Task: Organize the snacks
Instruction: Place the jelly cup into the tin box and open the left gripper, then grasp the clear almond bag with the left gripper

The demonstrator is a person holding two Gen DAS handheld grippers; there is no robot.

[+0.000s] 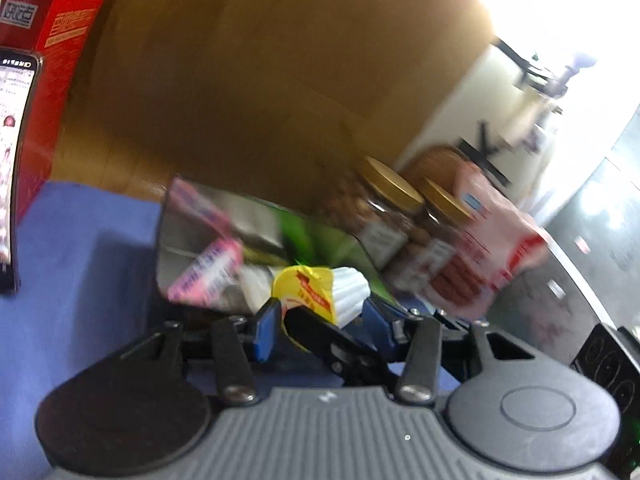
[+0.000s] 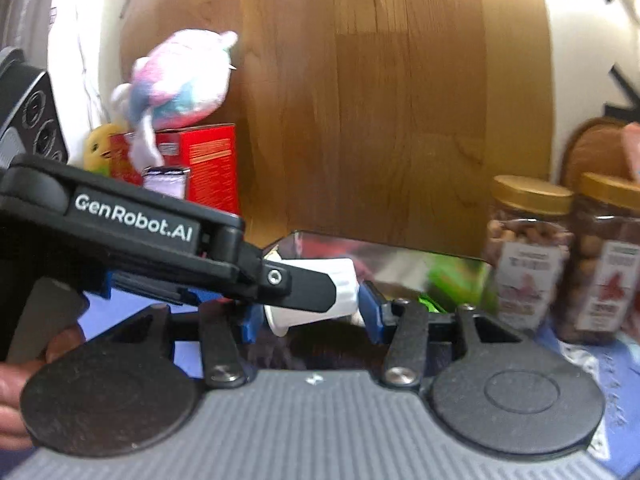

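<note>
A small white ribbed cup with a yellow and red foil lid [image 1: 320, 292] sits between the blue pads of my left gripper [image 1: 322, 322], which is shut on it. The same cup [image 2: 320, 296] shows in the right wrist view between the blue pads of my right gripper [image 2: 310, 320], which is also shut on it. A black finger of the left gripper [image 2: 304, 286] crosses in front of the cup. Just beyond the cup is a shiny bin [image 1: 188, 240] with pink and green snack packets inside.
Two gold-lidded nut jars [image 2: 528, 252] and a pink snack bag [image 1: 496, 256] stand at the right. A red box [image 2: 208, 164] with a plush toy [image 2: 180, 76] on it stands at the left, before a wooden panel [image 2: 380, 100]. A phone [image 1: 12, 160] leans at the far left. The cloth [image 1: 80, 260] is blue.
</note>
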